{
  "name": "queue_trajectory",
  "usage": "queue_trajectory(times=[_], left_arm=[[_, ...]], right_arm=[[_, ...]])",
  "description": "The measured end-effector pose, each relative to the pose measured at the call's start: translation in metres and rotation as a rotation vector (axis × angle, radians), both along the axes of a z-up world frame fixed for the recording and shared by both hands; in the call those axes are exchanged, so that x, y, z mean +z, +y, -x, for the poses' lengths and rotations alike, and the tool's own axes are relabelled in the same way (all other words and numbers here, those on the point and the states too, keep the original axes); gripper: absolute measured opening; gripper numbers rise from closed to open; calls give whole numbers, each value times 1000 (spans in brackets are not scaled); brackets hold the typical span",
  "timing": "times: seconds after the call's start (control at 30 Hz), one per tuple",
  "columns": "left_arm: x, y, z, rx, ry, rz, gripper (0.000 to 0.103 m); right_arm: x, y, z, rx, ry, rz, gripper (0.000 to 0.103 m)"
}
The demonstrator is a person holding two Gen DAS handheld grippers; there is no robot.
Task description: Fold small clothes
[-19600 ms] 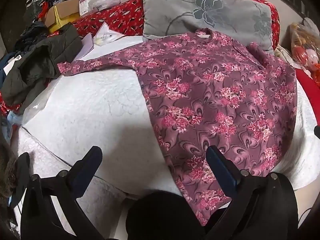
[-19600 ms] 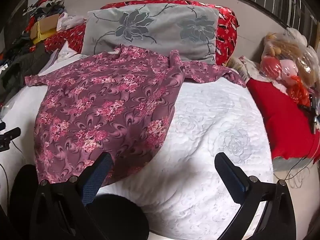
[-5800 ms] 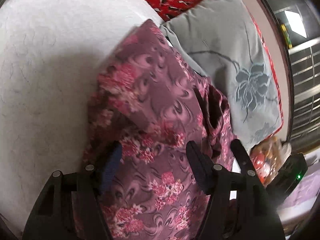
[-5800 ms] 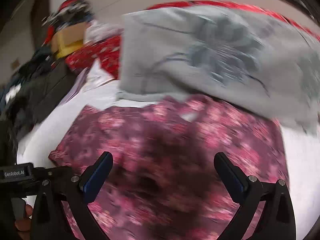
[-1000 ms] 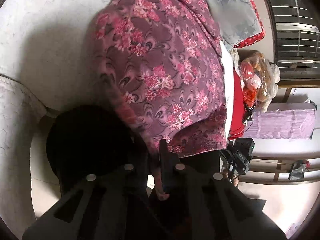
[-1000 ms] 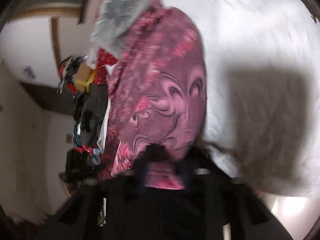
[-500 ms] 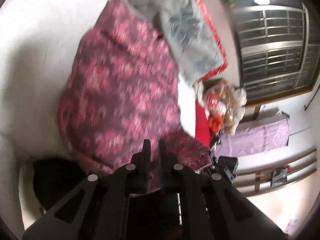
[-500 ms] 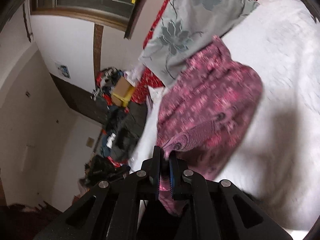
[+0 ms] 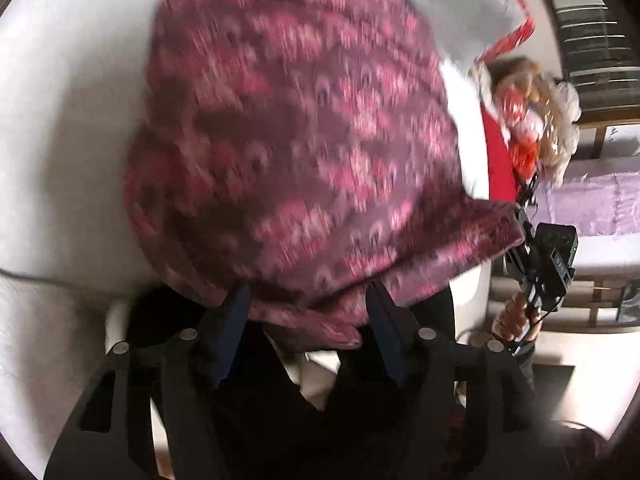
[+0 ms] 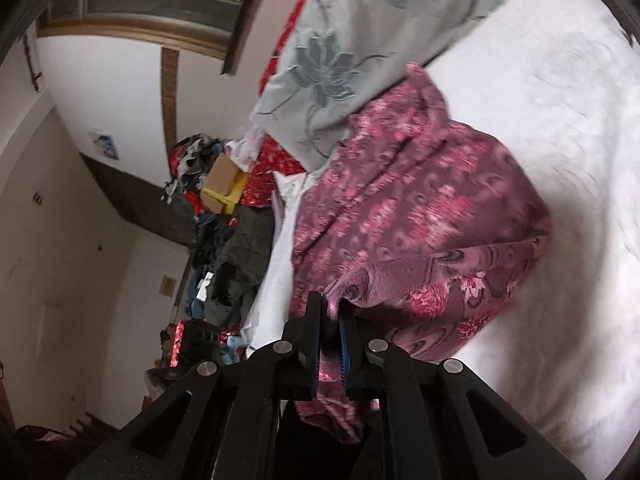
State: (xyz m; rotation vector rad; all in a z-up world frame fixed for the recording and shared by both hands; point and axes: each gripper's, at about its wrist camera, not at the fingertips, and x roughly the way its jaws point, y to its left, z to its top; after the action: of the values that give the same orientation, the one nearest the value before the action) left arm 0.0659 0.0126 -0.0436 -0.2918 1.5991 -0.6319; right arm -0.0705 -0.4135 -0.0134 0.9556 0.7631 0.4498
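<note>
A maroon floral top (image 9: 304, 152) lies folded lengthwise on the white bed (image 9: 68, 128). Its near hem hangs over the bed edge. In the blurred left wrist view my left gripper (image 9: 306, 300) has its jaws opening, and the hem lies loose between the fingers without being pinched. My right gripper (image 10: 329, 308) is shut on a corner of the floral top (image 10: 420, 216) and holds it lifted above the bed (image 10: 560, 120). The right gripper (image 9: 524, 236) also shows at the far right of the left wrist view, gripping the same hem corner.
A grey flower-print pillow (image 10: 352, 48) lies at the head of the bed on a red patterned cover. A heap of dark clothes and a cardboard box (image 10: 220, 184) sits beside the bed. A bag of stuffed toys (image 9: 532, 108) and a purple bed (image 9: 588, 208) stand beyond the right edge.
The left gripper, shut on the hem a moment ago, has spread its jaws and let go of the cloth. Both hands moved; the right one has lifted its corner higher.
</note>
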Motion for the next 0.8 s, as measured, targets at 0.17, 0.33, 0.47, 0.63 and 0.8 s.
queue_trajectory(times=[0.17, 0.33, 0.47, 0.63, 0.8], left_arm=[[-16, -8, 16, -4, 84, -110, 62], [-38, -8, 25, 72, 174, -131, 62], [-29, -9, 36, 98, 206, -92, 62], [-17, -11, 58, 66, 205, -115, 66], [-33, -7, 50, 138, 205, -126, 66]], right_arm=[[-3, -5, 16, -13, -5, -12, 10], [-2, -4, 22, -9, -12, -26, 11], [2, 0, 29, 1, -19, -7, 11], [4, 1, 34, 7, -25, -6, 12], [1, 1, 33, 9, -22, -25, 12]])
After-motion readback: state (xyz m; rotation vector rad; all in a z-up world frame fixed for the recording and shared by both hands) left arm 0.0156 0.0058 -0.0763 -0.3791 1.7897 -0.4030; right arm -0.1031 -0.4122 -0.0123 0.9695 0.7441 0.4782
